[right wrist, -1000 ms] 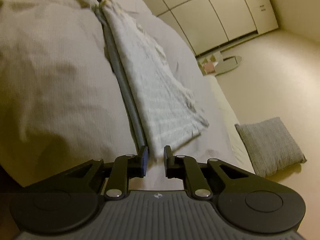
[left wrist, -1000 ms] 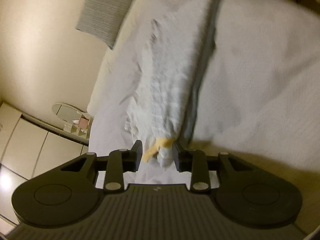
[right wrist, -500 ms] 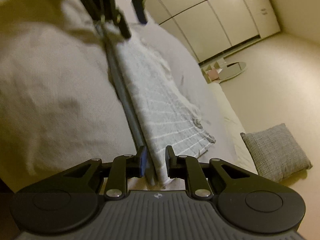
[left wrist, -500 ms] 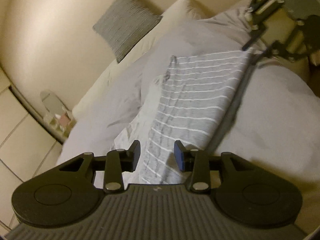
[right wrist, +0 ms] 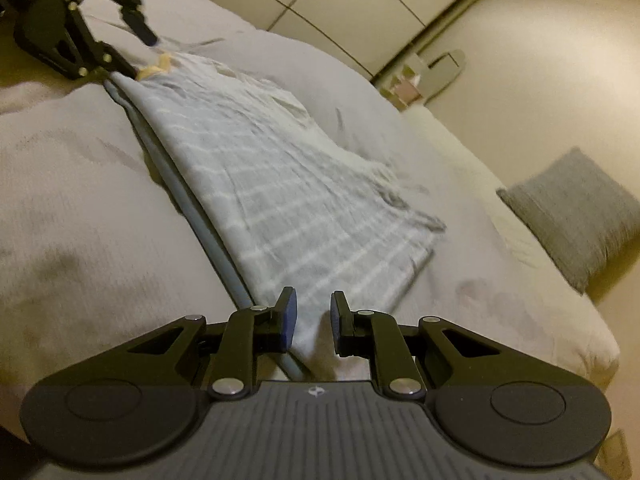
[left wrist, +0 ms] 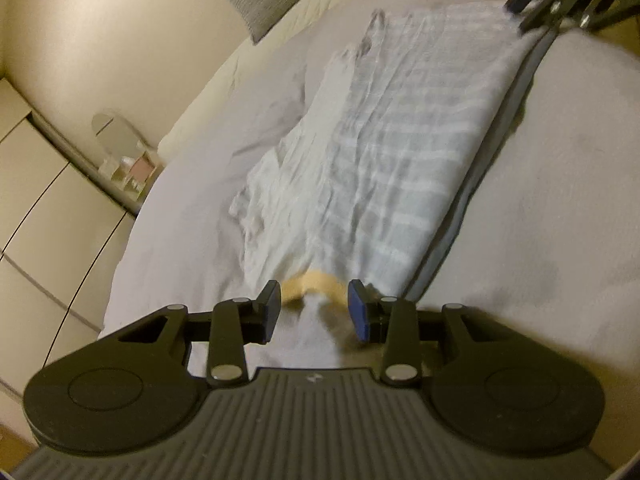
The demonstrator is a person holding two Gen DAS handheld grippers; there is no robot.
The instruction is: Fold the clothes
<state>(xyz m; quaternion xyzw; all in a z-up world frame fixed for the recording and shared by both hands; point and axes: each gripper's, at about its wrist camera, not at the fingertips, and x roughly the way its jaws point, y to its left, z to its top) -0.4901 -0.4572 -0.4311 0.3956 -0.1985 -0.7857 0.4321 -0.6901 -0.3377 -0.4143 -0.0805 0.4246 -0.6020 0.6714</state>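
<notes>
striped garment (left wrist: 384,152) lies folded lengthwise on the bed (left wrist: 540,220), beside a grey cushion (right wrist: 576,216). your left tongs (left wrist: 313,307) are released, spread at its tan-banded end; your right tongs (right wrist: 311,322) gape apart at the opposite corner, gripping nothing

Wrist cameras low over bed (left wrist: 192,240), facing each other along shared striped garment (left wrist: 400,160).
</notes>
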